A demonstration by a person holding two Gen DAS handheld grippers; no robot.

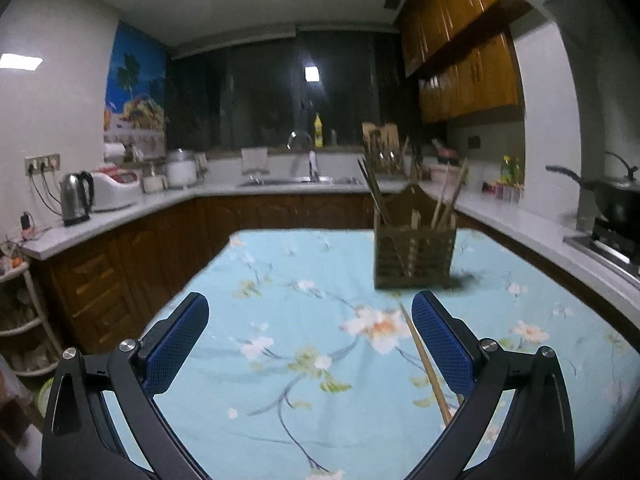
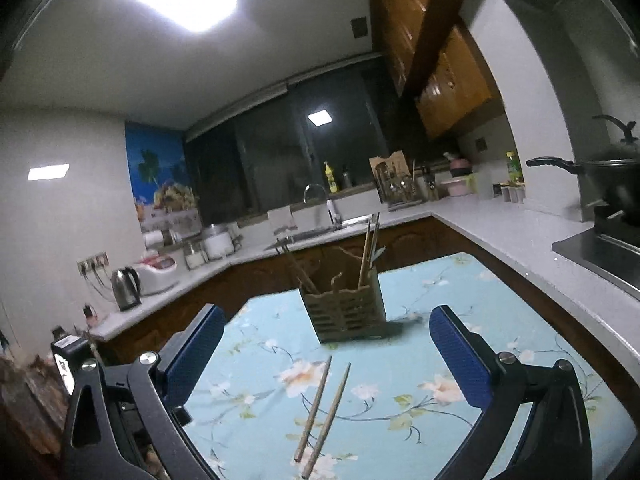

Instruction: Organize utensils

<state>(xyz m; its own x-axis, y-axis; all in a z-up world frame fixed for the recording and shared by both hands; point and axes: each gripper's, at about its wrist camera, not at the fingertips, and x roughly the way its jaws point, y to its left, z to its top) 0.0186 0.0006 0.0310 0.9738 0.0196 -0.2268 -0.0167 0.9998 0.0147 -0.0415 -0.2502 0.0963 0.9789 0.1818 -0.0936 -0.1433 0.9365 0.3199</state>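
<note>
Left claw (image 1: 310, 340) wide open and holding nothing, right claw (image 2: 326, 344) wide open and empty too, two loose chopsticks (image 2: 322, 410) lying low in the frame on the flowery tablecloth (image 2: 420, 432), wooden chopstick holder (image 2: 345, 308) standing at mid-frame.

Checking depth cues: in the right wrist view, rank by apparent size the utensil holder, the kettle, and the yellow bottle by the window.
1. utensil holder
2. kettle
3. yellow bottle
Nearness inflates the holder.

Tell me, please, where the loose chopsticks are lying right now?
In the right wrist view, the two chopsticks lie side by side on the floral tablecloth, in front of the utensil holder.
</note>
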